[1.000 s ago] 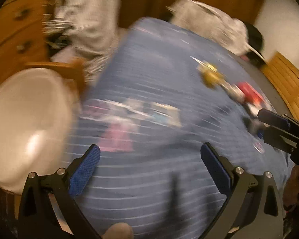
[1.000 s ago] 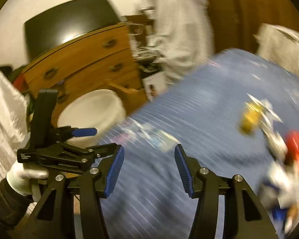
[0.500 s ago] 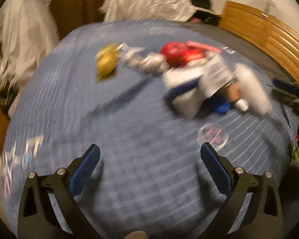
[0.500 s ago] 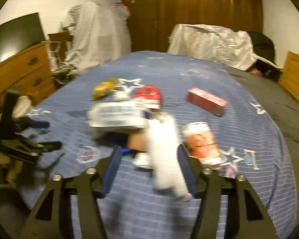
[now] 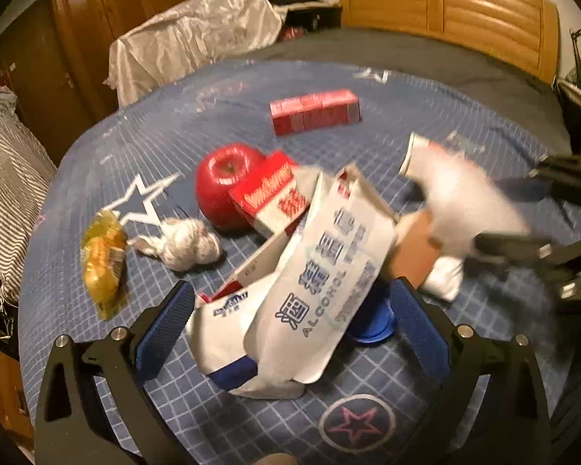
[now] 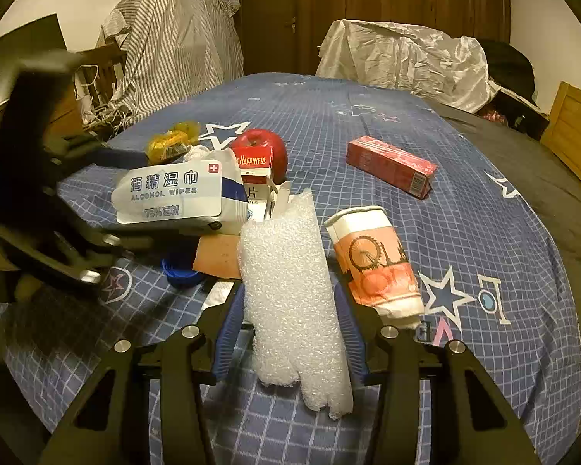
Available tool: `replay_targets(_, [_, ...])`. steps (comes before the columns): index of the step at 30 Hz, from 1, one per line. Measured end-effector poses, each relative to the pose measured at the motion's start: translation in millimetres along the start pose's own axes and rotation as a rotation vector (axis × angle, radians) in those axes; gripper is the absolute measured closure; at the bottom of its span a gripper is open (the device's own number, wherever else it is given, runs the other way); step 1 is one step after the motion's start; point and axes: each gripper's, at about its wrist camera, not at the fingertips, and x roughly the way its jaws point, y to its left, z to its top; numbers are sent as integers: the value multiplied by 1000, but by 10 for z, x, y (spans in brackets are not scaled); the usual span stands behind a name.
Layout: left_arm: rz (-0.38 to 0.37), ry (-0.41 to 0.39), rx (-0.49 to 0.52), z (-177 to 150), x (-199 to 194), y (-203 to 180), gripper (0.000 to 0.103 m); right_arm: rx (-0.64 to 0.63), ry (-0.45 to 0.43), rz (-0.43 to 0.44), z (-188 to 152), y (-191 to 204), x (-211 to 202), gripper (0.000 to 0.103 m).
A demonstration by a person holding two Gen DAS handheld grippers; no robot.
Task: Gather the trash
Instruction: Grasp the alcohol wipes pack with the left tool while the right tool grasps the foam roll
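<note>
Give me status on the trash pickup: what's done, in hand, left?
Done: nothing shows as collected, and no bin is in view.
In hand: the right gripper is closing on the white foam sheet between its fingers. The left gripper stands open around the alcohol wipes pack.
Left: paper cup, red carton, yellow wrapper, crumpled tissue, blue cap.

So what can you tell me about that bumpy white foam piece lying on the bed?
The foam sheet is a long white strip with a pebbly, bubbled surface, soft-looking, ragged at its near end. It lies flat on the blue checked bedspread, running away from the camera, its far end over an orange card. The right gripper straddles it, jaws closing on its sides. A paper cup lies beside it.
</note>
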Motion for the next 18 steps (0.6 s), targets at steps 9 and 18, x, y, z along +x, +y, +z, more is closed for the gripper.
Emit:
replay_targets(9, [-117, 3, -178, -252, -347, 158, 43, 83, -64, 60, -124, -7, -459, 55])
replay_targets(18, [-71, 113, -338, -1066, -840, 151, 37, 121, 20, 79, -503, -53, -686, 55])
